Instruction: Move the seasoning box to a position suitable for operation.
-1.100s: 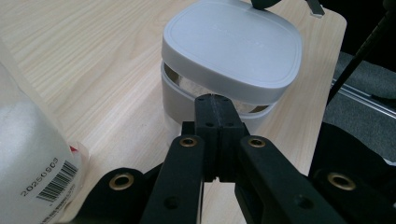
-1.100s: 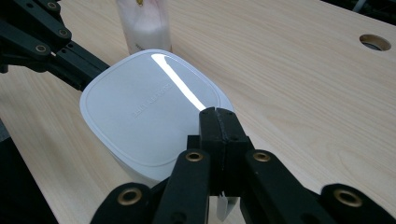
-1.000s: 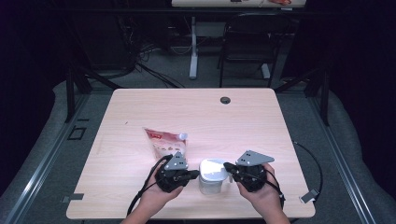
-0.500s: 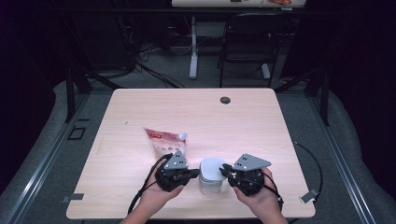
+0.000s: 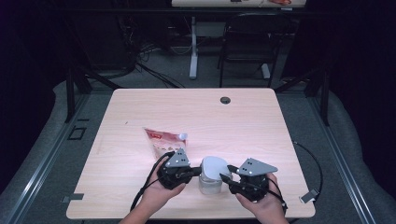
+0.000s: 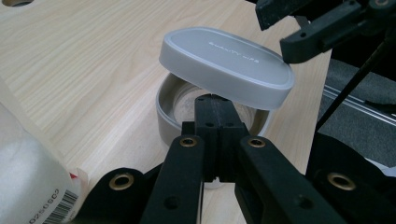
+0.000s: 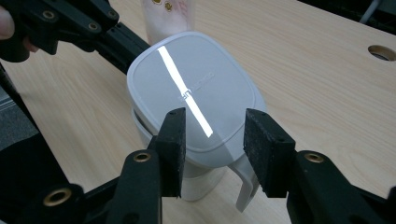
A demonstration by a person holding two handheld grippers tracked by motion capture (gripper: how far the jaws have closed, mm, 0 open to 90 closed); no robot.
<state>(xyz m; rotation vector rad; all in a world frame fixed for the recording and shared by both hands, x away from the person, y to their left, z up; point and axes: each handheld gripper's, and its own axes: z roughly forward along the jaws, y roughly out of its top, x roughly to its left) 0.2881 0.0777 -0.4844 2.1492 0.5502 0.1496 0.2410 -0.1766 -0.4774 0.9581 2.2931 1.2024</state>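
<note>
Now your right gripper [image 7: 212, 144] has just been opening off the lid [image 7: 194, 93], nothing clamped; your left gripper [image 6: 215, 116] is clenched on the container [image 6: 170, 122] rim near the table's [image 5: 140, 107] front edge. Lid sits tilted, unseated; pouch [image 5: 161, 140] untouched.

Red-white pouch [image 5: 162, 141] on table [image 5: 261, 121]; chair [image 5: 247, 42] behind.

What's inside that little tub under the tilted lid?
Through the gap under the lid, the tub shows pale walls and something light at the bottom. The lid and the left tongs on its rim hide the rest.
</note>
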